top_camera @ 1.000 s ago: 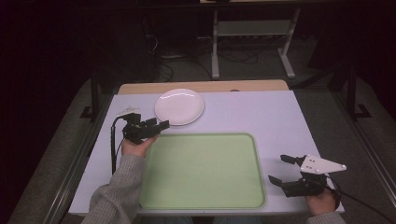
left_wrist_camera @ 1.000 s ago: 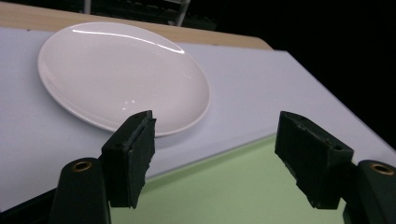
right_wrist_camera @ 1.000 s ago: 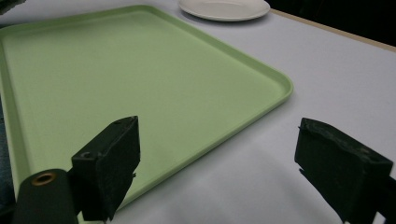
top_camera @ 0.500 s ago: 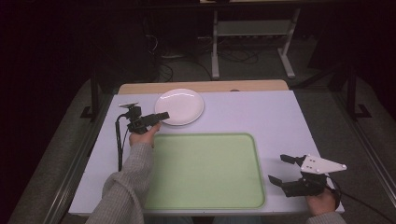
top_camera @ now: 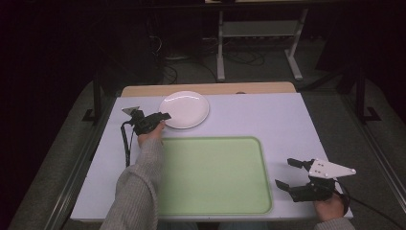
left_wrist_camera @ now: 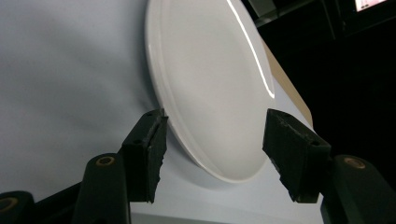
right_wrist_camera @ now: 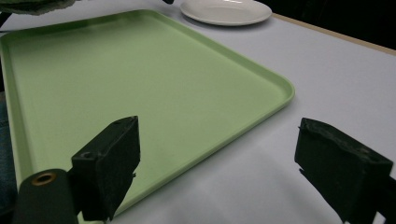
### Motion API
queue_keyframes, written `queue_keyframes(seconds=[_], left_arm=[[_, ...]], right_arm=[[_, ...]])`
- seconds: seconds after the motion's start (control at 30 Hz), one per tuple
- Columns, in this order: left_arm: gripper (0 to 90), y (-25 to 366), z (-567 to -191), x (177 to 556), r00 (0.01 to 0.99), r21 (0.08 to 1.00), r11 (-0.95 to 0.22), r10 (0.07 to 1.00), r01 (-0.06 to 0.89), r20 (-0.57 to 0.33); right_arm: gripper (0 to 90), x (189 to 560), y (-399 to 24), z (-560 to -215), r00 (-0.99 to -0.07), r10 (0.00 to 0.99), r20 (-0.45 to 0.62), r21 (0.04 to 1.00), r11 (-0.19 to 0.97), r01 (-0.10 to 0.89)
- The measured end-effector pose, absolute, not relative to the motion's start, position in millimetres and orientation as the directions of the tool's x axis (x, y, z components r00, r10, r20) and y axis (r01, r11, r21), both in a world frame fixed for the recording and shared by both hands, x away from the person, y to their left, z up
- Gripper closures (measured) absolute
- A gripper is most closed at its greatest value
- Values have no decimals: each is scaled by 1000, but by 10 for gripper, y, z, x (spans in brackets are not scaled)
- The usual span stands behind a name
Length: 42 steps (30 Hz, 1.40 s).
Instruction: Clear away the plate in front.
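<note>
Right gripper [top_camera: 290, 173] sits at the near right corner of the tabletop [top_camera: 297, 120], fingers released and wide apart, nothing between them, parked just off the right edge of the tray [top_camera: 215, 175]. It has not shifted from the earlier frames. The tray is green and bare, lying flat in the near middle.

Left gripper [top_camera: 165, 116] is the one working. Over the last second it has gone from the tray's far left corner out to the near left rim of the plate [top_camera: 184, 109], dropping lower as it went. Its fingers have just been closing in but have not clenched: the plate rim sits between them, not yet pinched as far as I can see. Reads as the start of a rim grasp (likely to bring the plate over to the tray).

Plate: white, empty, flat on the tabletop at the far side, just beyond the tray's far left corner, well apart from the right gripper.

View differences: the left gripper view shows the rim [left_wrist_camera: 187, 140] between the fingers [left_wrist_camera: 149, 149], one finger close at the rim's edge and the other standing off over the plate, which the high view is too coarse to resolve. The high view gives the layout of both arms. The right gripper view shows tray surface [right_wrist_camera: 116, 74] bare, plate [right_wrist_camera: 226, 11] far behind.
</note>
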<state>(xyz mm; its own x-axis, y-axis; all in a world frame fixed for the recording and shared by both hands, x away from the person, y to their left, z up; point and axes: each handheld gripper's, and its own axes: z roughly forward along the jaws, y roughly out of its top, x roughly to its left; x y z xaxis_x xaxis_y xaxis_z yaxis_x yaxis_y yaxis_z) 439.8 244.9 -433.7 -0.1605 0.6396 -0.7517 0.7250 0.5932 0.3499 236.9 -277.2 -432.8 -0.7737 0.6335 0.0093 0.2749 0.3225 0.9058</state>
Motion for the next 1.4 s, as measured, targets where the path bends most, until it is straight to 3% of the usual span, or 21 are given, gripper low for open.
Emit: queue_keyframes(seconds=[0.23, 0.7, 0.87, 1.23, 1.4], left_arm=[[414, 2414, -4459, 4483, -240, 282, 642, 601, 713, -762], [468, 2305, -4564, 4608, -303, 194, 711, 508, 676, -806], [538, 2316, -4589, 4610, -314, 189, 722, 501, 666, -807], [801, 2338, -4650, 4585, -358, 176, 742, 499, 646, -789], [811, 2349, -4661, 4583, -361, 164, 747, 486, 644, -796]], right_arm=[[134, 2367, -2778, -4323, -775, 632, 10, 909, 318, 271], [134, 2368, -2791, -4319, -775, 632, 15, 914, 305, 266], [134, 2370, -2790, -4317, -777, 630, 15, 915, 304, 264], [134, 2365, -2792, -4314, -776, 630, 15, 917, 302, 262], [134, 2364, -2793, -4313, -776, 631, 14, 917, 301, 261]])
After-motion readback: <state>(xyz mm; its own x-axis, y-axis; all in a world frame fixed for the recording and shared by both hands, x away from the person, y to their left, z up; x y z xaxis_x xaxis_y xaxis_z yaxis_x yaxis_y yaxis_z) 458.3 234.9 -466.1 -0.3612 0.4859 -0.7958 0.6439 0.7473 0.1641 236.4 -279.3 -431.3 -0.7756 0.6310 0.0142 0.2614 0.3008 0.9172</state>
